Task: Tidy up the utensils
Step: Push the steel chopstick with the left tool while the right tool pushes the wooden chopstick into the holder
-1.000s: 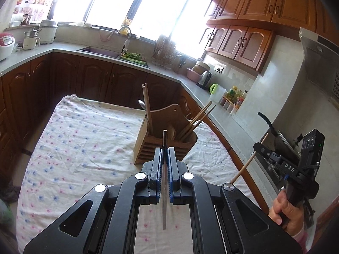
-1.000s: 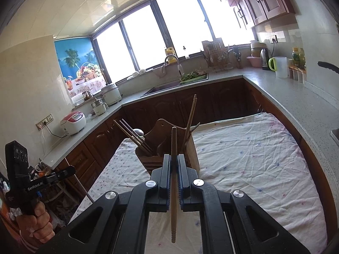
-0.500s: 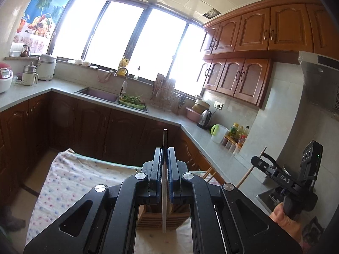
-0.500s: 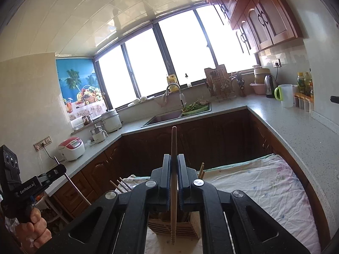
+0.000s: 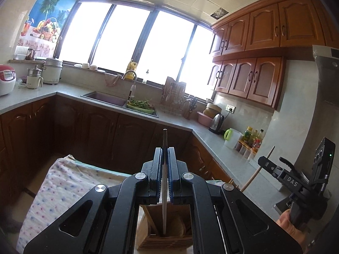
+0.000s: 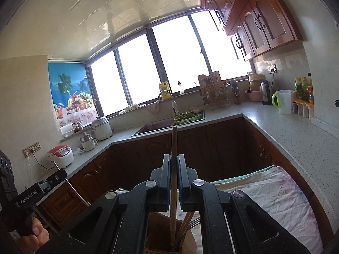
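Bright windows (image 5: 135,42), wooden cabinets (image 5: 264,31), grey countertop (image 6: 296,131).

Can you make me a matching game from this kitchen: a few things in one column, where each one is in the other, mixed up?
Things:
1. metal chopstick
2. wooden chopstick
3. rice cooker
4. kettle

Places:
A. on the counter beside the pink bowl
B. clamped in the right gripper
C. on the counter at the far left of the left view
D. clamped in the left gripper

Pairs: 1-D, 2-B, 3-C, 4-A
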The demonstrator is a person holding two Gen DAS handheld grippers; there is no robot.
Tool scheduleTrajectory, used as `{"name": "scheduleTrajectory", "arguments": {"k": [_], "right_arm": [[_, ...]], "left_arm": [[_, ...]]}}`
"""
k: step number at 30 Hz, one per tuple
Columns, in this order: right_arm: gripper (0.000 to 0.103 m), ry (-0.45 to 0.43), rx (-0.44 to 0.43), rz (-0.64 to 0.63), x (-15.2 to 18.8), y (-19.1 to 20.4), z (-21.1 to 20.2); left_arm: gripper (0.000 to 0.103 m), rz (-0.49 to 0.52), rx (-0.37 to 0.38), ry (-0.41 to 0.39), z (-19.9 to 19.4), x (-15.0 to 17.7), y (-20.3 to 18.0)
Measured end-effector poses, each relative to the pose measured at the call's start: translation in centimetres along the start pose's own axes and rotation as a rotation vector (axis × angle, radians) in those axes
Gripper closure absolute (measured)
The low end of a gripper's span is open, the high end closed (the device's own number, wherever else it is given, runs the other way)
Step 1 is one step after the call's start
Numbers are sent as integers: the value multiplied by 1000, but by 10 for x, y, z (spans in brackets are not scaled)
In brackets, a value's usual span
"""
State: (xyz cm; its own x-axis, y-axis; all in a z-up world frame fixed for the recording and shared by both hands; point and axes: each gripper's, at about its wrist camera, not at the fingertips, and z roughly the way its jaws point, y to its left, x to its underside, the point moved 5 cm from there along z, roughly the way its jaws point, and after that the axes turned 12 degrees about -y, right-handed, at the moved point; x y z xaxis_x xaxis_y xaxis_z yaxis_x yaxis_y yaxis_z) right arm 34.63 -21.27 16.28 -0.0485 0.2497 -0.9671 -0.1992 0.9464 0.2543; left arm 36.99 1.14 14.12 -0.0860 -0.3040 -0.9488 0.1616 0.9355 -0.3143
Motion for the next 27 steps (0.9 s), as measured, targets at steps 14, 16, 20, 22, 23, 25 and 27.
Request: {"name": "scheduleTrajectory", "arguments": {"k": [14, 16, 20, 22, 23, 25, 27], "right_arm": [[97, 70, 25, 58, 54, -19, 9], [97, 96, 21, 58, 61, -17, 11], [97, 149, 10, 47, 77, -14, 15], [97, 166, 5, 45, 83, -14, 16], [97, 163, 5, 41, 83, -14, 15], [97, 166, 8, 43, 83, -14, 15], [97, 169, 10, 41, 83, -14, 15]], "left_arm": [[99, 11, -31, 82, 11, 68, 13], [99, 12, -31, 102, 10, 77, 14], [98, -3, -36, 129, 9, 90, 19], [98, -12, -37, 139, 9, 92, 21], [98, -17, -34, 141, 9, 93, 22], [98, -11, -32, 142, 8, 92, 21], [98, -11, -33, 146, 9, 92, 20]]}}
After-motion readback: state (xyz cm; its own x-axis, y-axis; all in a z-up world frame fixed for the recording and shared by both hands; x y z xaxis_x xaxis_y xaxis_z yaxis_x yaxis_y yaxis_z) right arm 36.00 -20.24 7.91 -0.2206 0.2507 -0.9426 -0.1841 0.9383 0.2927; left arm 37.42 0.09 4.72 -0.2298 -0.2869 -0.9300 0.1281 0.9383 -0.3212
